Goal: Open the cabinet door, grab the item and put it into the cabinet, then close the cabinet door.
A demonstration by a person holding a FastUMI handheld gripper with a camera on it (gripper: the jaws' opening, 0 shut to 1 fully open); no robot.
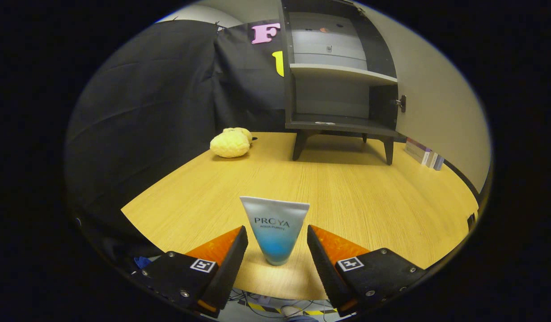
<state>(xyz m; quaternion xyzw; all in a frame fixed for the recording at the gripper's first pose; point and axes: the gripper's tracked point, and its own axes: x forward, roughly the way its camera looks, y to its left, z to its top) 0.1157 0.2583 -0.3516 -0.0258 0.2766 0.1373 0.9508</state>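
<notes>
Tabletop of pale wood grain is seen stretching ahead of the gripper, backed by the black cloth wall. A dark cabinet on short legs is set at the far side of the table, its door swung wide to the right so that a light shelf and the bare lower compartment are exposed. A small handle is seen on the door's inner edge. Some boxes are propped beside the wall, right of the cabinet. A yellow knobbly object is laid on the table, left of the cabinet and well apart from it. The tube, white fading to blue, is stood on its cap near the table's front edge, between the fingers. The gripper is held released, its fingers spread either side of the tube with a gap left on each side.
</notes>
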